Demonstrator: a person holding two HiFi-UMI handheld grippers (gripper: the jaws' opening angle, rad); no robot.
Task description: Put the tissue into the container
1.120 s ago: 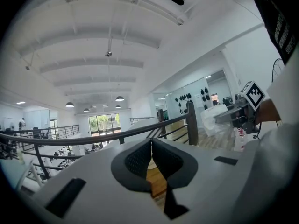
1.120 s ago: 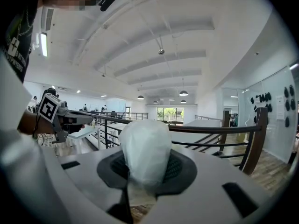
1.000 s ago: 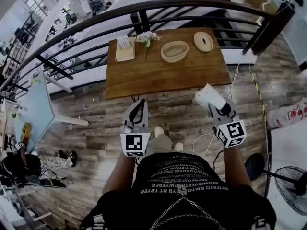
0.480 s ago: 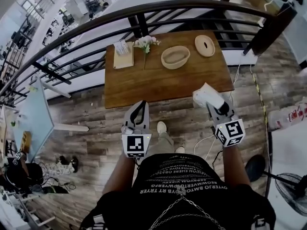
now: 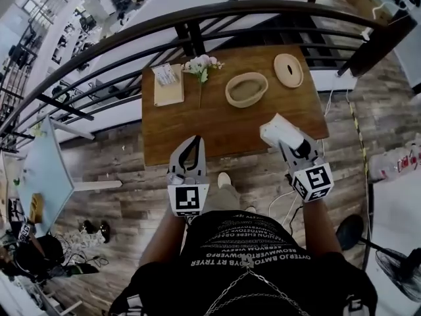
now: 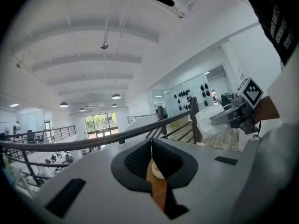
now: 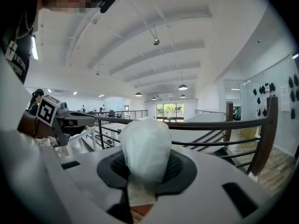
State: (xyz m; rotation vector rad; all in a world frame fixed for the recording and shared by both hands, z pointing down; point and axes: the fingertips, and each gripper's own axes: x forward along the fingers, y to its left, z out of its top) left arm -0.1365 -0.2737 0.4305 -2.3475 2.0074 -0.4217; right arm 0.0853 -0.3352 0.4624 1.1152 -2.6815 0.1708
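A white wrapped tissue pack (image 5: 277, 129) sits between the jaws of my right gripper (image 5: 284, 139), which is shut on it and hangs over the near right edge of the wooden table (image 5: 197, 120). In the right gripper view the tissue pack (image 7: 145, 143) fills the gap between the jaws. The oval beige container (image 5: 246, 89) stands open on the table beyond, with its lid (image 5: 288, 70) lying to its right. My left gripper (image 5: 191, 141) hovers at the table's near edge, shut with nothing in it; in the left gripper view (image 6: 151, 146) its jaws meet in a thin slit.
A small bunch of flowers (image 5: 202, 64) and a wooden board with a card (image 5: 168, 84) are on the table's far left. A black metal railing (image 5: 197, 13) curves behind the table. A white cable (image 5: 279, 193) lies on the plank floor, and a fan (image 5: 400, 268) stands at the lower right.
The person has stepped toward the table. Both grippers have gone from above the floor to the table's near edge, the right one still holding the tissue pack.
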